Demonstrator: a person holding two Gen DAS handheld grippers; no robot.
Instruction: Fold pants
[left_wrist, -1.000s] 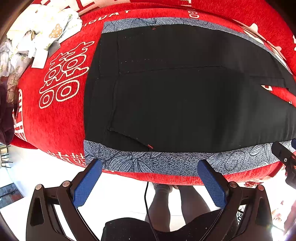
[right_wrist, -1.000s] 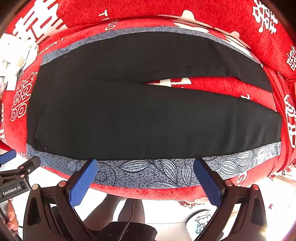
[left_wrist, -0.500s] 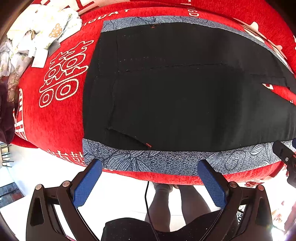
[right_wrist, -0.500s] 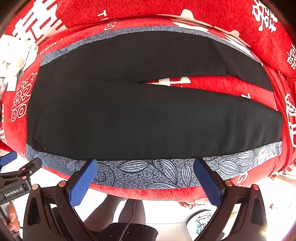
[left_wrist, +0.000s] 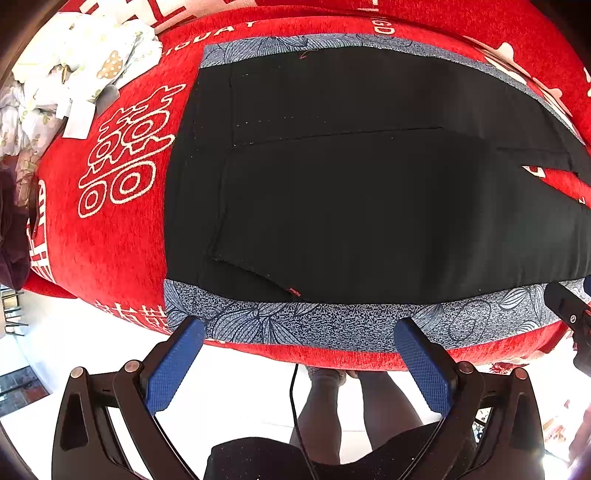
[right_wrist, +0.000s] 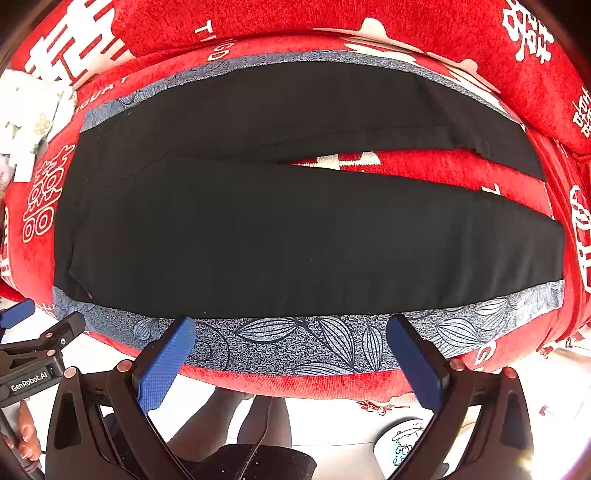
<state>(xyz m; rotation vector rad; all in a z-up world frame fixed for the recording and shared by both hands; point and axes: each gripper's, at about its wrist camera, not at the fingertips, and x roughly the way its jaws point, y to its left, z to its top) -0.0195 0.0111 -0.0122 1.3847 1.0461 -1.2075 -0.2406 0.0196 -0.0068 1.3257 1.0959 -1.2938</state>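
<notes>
Black pants (left_wrist: 351, 206) lie spread flat on the red couch seat, waistband to the left, two legs running right. In the right wrist view the pants (right_wrist: 295, 229) show both legs split by a red wedge of couch. Grey-blue leaf-print side panels (left_wrist: 332, 321) edge the pants near and far; the near strip (right_wrist: 314, 343) sits just past my fingertips. My left gripper (left_wrist: 299, 336) hangs open over the couch's front edge near the waist end, holding nothing. My right gripper (right_wrist: 290, 332) is open too, at the near leg's edge, empty.
The red couch (left_wrist: 110, 240) carries white characters. A pile of pale printed cloth (left_wrist: 74, 74) sits at the far left of the seat. Dark cloth (left_wrist: 11, 229) hangs off the left end. A person's legs (left_wrist: 354, 413) stand on the white floor below the front edge.
Both grippers have crept slightly forward toward the near leaf-print edge of the pants. The pants have not moved, and both stay open.
</notes>
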